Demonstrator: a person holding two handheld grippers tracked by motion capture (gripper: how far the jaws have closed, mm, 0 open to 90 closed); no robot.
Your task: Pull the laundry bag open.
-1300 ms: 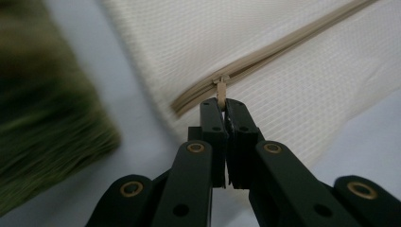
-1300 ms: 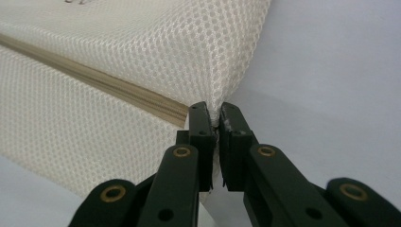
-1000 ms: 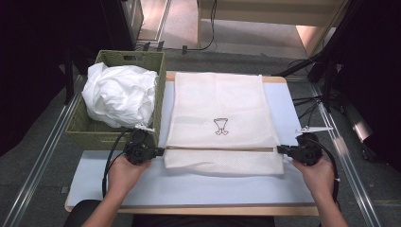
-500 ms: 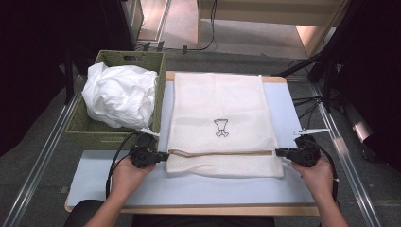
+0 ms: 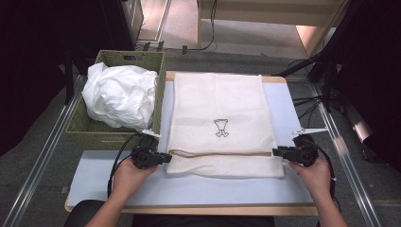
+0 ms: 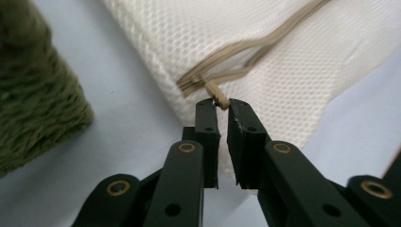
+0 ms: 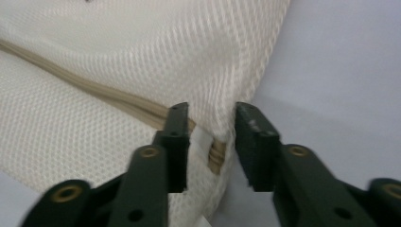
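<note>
The forearms are cut off at the high view's lower edge. Each hand lies level at a side of the folded mesh cloth on the table. Left gripper: jaws just easing apart, tips pinching the tan drawstring. Right gripper: jaws just spreading, straddling the cloth's edge without pressing it

No legible text, brand, number or label anywhere. Sole sign: small dark emblem, goblet-like outline, printed at centre of cream mesh cloth on the worktop, beyond the fold line running between the left tongs and the right tongs, roughly midway between the two. Too small to make out any lettering within it. Nothing readable on the mesh or tan cord close to either pair of tongs in the two gripper views.
</note>
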